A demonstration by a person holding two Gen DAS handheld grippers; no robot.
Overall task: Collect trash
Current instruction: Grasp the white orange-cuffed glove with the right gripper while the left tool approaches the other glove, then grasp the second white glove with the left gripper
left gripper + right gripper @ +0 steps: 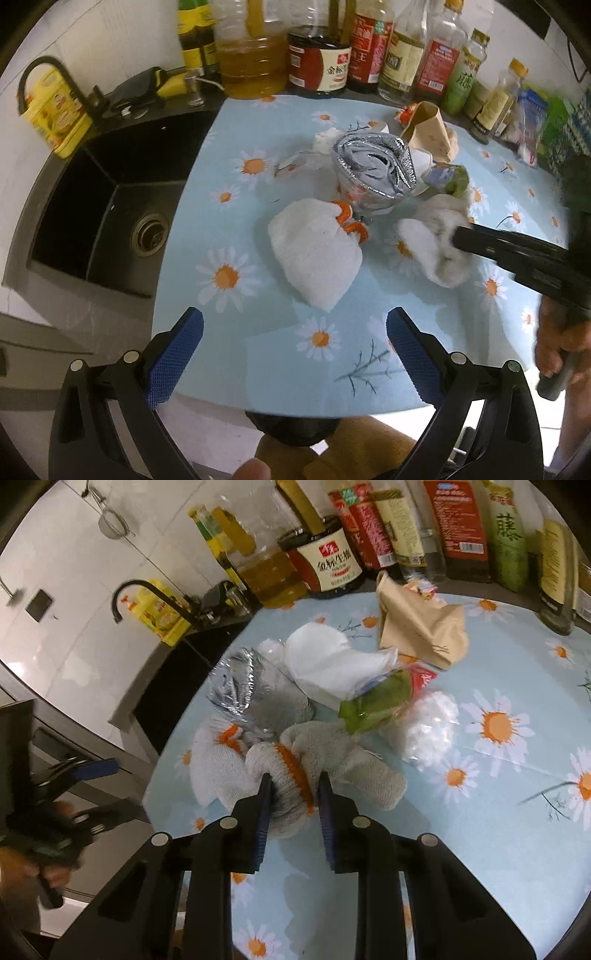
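Note:
A pile of trash lies on the daisy-print mat [229, 229]: a crumpled foil tray [373, 166], a white knit glove with an orange cuff [314, 251], a second grey-white glove [432, 243], white tissue [328, 661], a brown paper bag [417, 627], a green wrapper [380, 698] and clear plastic [428, 723]. My left gripper [295, 343] is open and empty, short of the white glove. My right gripper [293, 781] is shut on the orange-cuffed end of the grey-white glove [288, 771]; it also shows in the left wrist view [461, 238].
A black sink [110, 206] with a black faucet [44, 74] lies left of the mat. Several sauce and oil bottles [321, 55] line the back wall. A yellow detergent container [55, 110] stands by the faucet. Food packets [532, 118] sit at the far right.

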